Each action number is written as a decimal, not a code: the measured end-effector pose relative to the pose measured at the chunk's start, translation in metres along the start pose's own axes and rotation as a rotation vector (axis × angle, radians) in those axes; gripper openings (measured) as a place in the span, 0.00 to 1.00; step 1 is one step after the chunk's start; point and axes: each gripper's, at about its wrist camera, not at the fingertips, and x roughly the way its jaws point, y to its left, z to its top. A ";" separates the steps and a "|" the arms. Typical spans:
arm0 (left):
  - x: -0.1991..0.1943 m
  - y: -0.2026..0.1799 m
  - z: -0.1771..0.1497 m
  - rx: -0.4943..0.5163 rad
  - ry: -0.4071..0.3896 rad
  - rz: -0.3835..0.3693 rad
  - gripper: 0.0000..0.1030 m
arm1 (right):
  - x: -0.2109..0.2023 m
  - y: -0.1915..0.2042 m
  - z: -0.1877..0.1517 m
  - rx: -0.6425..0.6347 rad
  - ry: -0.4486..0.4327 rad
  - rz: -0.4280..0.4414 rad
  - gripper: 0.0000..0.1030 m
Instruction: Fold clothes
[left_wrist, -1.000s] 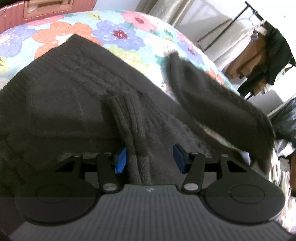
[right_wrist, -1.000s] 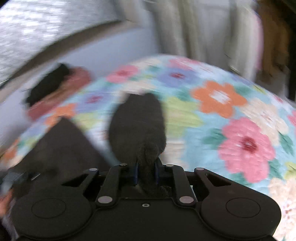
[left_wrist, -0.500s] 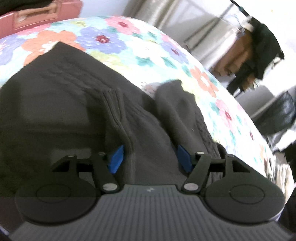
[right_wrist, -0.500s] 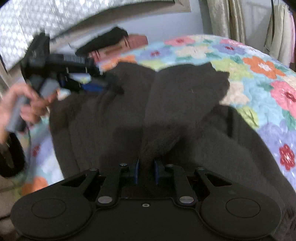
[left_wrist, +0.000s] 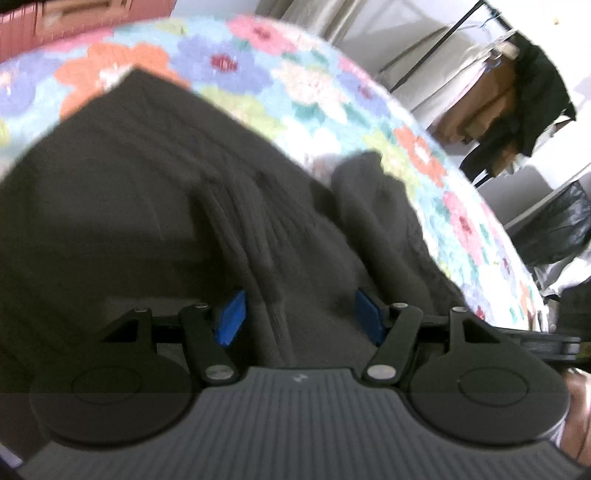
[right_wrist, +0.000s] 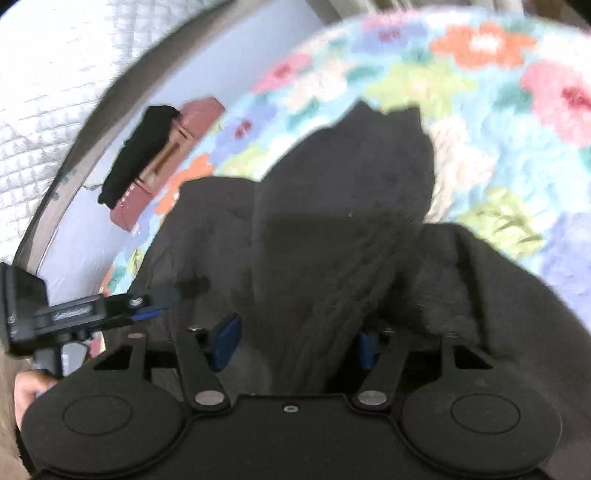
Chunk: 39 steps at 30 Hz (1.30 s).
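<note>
Dark knit sweater (left_wrist: 129, 221) on floral quilt (left_wrist: 295, 85); left gripper (left_wrist: 299, 317) open; right gripper (right_wrist: 295, 339) just opening, sleeve (right_wrist: 343, 206) probably released.

My right claw (right_wrist: 295, 343), seen from its wrist: the jaws have just been opening, and the blue pads (right_wrist: 226, 341) stand apart with a sleeve (right_wrist: 332, 229) of the dark sweater (right_wrist: 480, 295) lying loose between them. The sweater rests on the flowered bedspread (right_wrist: 498, 129). At far left, my left claw (right_wrist: 147, 306) reaches toward the sweater's edge, its handle in my hand (right_wrist: 26, 391).
</note>
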 end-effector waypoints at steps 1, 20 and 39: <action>-0.005 0.002 0.003 0.008 -0.017 0.011 0.61 | 0.007 0.008 0.002 -0.046 0.015 -0.040 0.48; -0.042 -0.012 -0.002 0.170 -0.109 -0.056 0.64 | 0.043 0.143 -0.166 -0.702 -0.186 -0.249 0.61; 0.038 -0.131 -0.090 0.467 -0.070 0.119 0.70 | -0.070 0.093 -0.228 -0.353 -0.254 -0.269 0.60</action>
